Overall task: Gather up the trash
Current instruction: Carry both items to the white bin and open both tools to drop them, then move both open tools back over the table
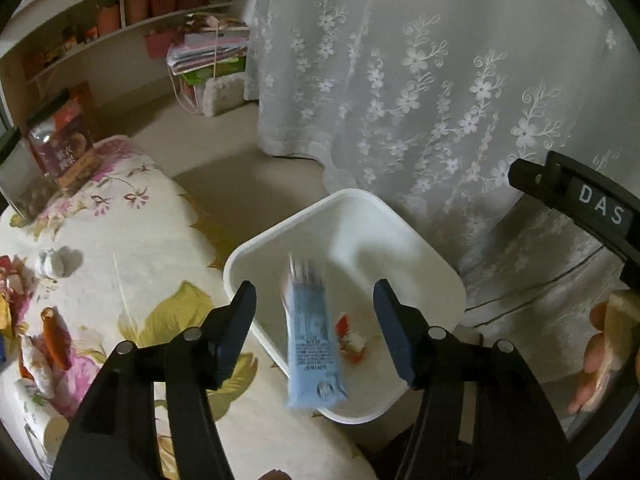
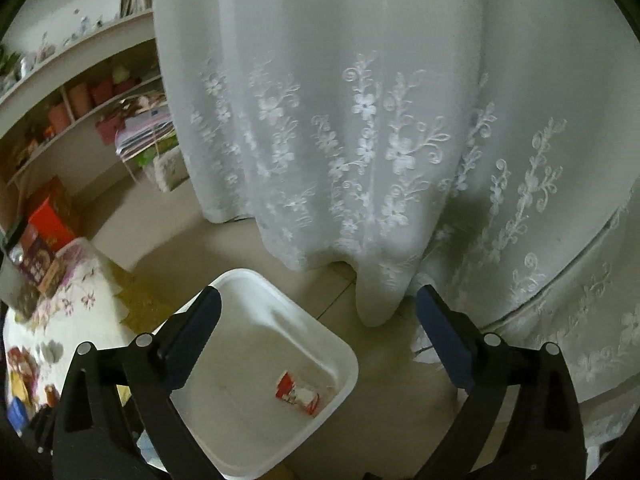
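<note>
Above the white bin, the left gripper stands released around a blue packet, pads apart from it; the right gripper gapes wide, grasping nothing

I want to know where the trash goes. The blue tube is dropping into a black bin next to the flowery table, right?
Not quite: the bin is white, not black. The left wrist view shows the blue tube dropping into it, next to the flowery table.

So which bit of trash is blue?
The long blue packet between the left claw fingers, over the white bin. The wrapper in the bin is red and white.
</note>
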`<state>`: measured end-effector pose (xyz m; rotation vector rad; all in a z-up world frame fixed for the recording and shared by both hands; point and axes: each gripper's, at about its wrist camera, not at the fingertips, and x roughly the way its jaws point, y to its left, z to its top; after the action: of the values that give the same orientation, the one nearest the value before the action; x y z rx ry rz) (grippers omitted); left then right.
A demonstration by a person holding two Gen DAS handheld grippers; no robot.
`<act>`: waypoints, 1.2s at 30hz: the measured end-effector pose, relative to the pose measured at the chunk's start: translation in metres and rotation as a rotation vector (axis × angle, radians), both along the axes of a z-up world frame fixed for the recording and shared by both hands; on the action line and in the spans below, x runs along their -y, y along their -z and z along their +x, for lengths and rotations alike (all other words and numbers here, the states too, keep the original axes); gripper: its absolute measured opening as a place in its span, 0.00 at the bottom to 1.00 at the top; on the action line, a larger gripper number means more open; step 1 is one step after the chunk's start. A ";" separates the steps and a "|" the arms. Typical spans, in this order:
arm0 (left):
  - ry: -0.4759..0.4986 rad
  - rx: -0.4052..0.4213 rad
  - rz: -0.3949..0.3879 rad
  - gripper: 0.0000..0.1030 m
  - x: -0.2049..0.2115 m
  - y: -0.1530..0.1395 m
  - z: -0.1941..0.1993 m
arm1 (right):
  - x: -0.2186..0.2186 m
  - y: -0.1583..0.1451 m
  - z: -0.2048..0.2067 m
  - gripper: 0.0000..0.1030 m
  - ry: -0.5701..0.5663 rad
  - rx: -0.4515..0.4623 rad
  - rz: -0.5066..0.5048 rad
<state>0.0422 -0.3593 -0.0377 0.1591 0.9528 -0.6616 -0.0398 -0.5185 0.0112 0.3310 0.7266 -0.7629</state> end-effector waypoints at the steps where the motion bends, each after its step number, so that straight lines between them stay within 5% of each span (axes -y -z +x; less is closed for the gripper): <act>1: 0.000 0.004 0.006 0.59 -0.001 0.000 0.000 | 0.000 -0.001 0.000 0.93 0.000 0.003 0.002; 14: -0.113 0.083 0.126 0.66 -0.069 -0.002 -0.003 | -0.062 0.004 0.030 0.93 -0.179 -0.037 -0.022; 36: -0.384 0.032 0.251 0.70 -0.260 0.013 -0.006 | -0.231 0.032 0.088 0.93 -0.600 -0.176 -0.048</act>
<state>0.0365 -0.0996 -0.0505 0.2014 0.9992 -0.1852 0.0483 -0.2872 -0.0209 -0.0074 0.9132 -0.2392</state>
